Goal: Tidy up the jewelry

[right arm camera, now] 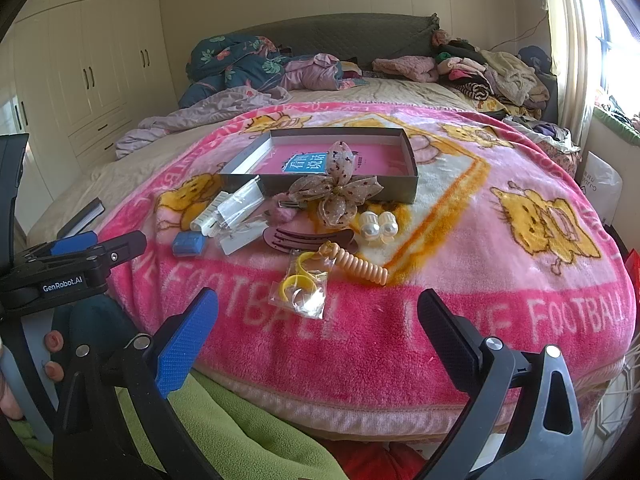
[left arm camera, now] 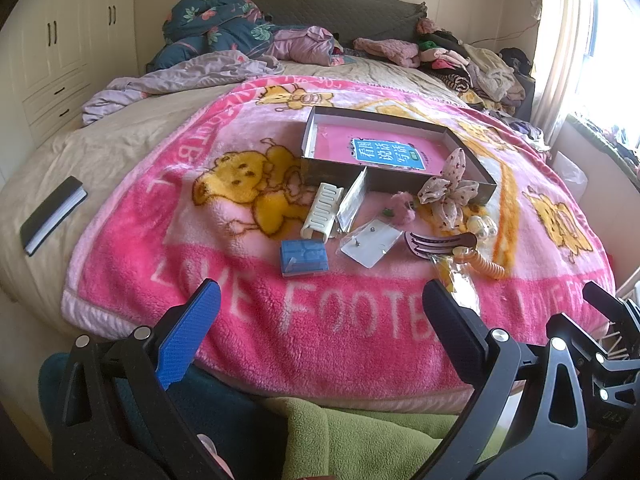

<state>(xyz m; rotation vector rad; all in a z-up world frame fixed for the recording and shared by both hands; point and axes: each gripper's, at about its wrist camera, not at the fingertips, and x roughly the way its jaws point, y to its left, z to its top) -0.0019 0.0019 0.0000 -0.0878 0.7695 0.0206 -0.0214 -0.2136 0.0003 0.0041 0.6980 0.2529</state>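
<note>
Both grippers black plastic w/ silver round screws. Left gripper (left arm camera: pixel 320 312): one finger has blue textured pad (left arm camera: pixel 188 336), other black. Right gripper (right arm camera: pixel 318 316) same colours. Left one's side reads "GenRobot.AI" in white.

The left gripper (left arm camera: pixel 320 312) and right gripper (right arm camera: pixel 318 316) are level, side by side, jaws spread wide and empty. Fingertips (right arm camera: pixel 54 354), probably the left hand's, curl round a handle.

The fabric bow (right arm camera: pixel 338 190) covered part of the label inside the box (right arm camera: pixel 412 160) behind it. Contents of the clear packet (right arm camera: pixel 298 288), nearer than the box, were too small to identify.
</note>
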